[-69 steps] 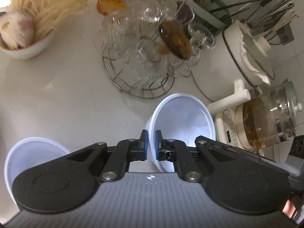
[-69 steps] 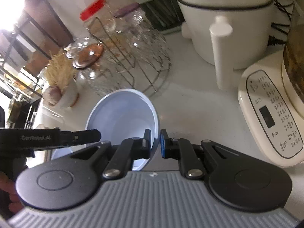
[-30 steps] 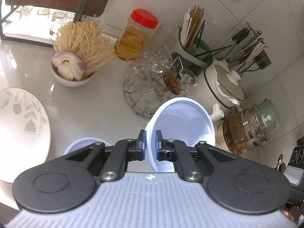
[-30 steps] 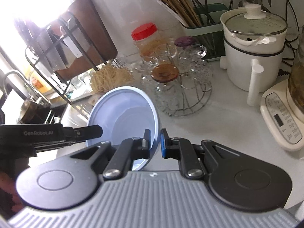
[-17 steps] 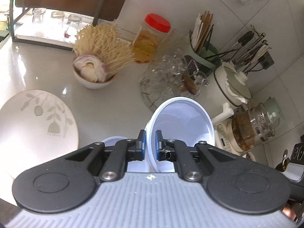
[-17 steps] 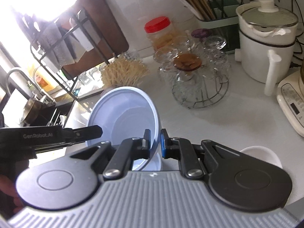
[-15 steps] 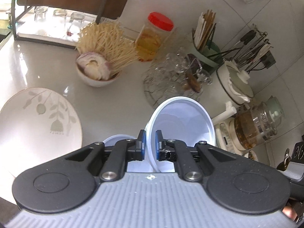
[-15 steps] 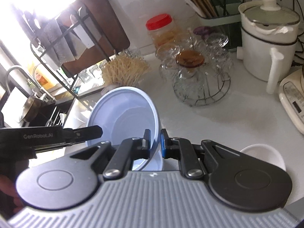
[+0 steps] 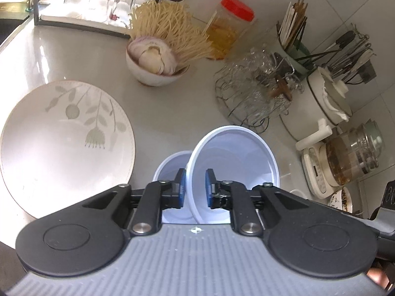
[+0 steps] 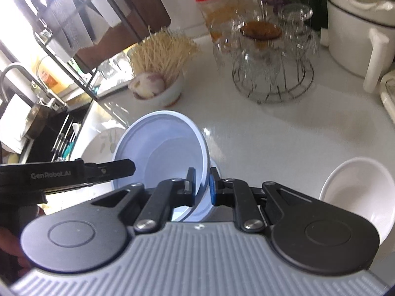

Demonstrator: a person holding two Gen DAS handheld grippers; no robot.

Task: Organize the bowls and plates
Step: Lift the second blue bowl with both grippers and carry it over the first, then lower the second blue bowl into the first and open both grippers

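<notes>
A pale blue bowl hangs tilted over a second pale blue bowl that sits on the counter. My left gripper straddles the tilted bowl's near rim. Its jaws are opening, and a gap shows between the pads and the wall. In the right wrist view my right gripper is shut on the opposite rim of the same bowl, and one of the left gripper's fingers reaches in from the left. A white plate with a leaf pattern lies just left of the bowls.
A white bowl stands to the right. Behind are a bowl of onion and noodles, a wire rack of glasses, a red-lidded jar, a white cooker and a glass kettle. A sink lies at far left.
Both grippers have carried the tilted bowl down toward the second bowl beside the plate. The left gripper's jaws have spread apart. The white bowl has come into view on the right.
</notes>
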